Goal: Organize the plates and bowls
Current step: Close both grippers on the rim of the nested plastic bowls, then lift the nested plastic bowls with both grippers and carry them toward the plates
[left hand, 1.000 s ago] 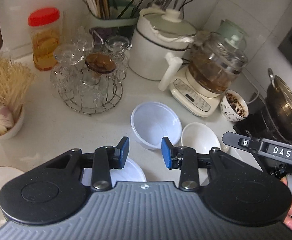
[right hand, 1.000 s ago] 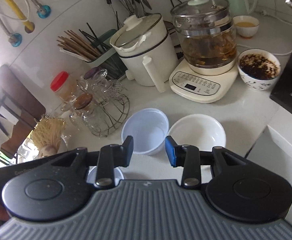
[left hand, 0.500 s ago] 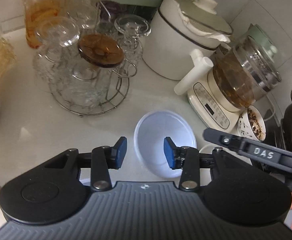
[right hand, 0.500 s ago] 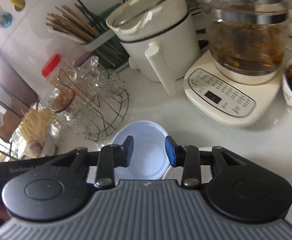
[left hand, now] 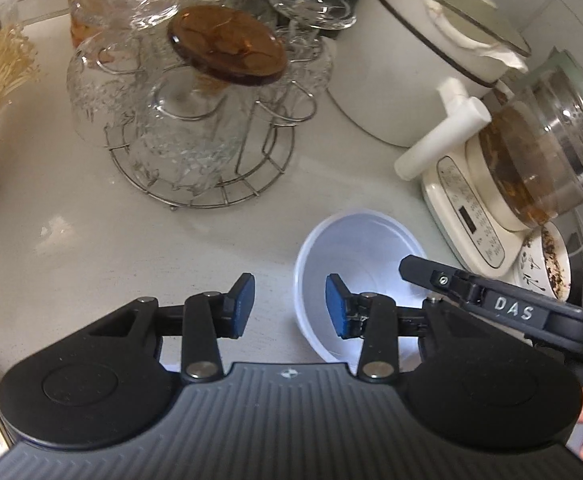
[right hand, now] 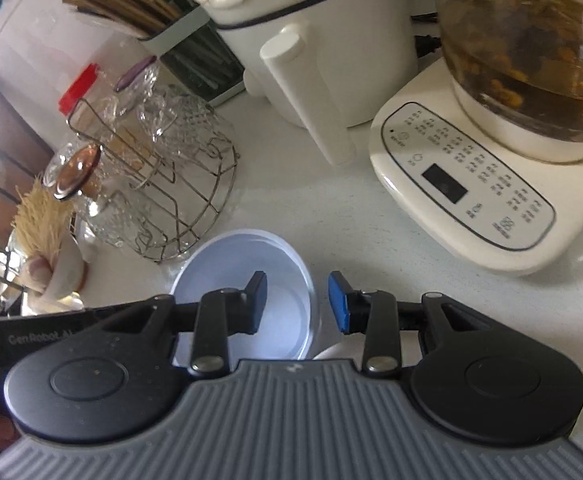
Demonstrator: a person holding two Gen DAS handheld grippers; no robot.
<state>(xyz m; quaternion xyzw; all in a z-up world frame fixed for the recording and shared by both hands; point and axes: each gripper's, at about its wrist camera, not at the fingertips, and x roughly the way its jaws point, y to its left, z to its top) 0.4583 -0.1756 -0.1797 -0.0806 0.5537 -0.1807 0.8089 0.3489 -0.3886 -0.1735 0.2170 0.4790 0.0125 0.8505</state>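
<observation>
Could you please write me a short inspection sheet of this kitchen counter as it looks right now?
Surface: pale counter, crowded toward the wall.
Job's things: translucent bowl, empty, upright; white bowl mostly hidden.
Clutter: wire glass rack, white pot, tea kettle base, chopsticks.
Grippers: left gripper and right gripper open, straddling opposite rims of the translucent bowl.
Cables: dark cord behind the pot.
Surroundings: tiled wall.

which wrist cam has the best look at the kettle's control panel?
Right wrist: the kettle base's control panel faces the camera, with its display and button rows in full view. Left wrist catches the panel only edge-on and narrow, at the right of the frame.
</observation>
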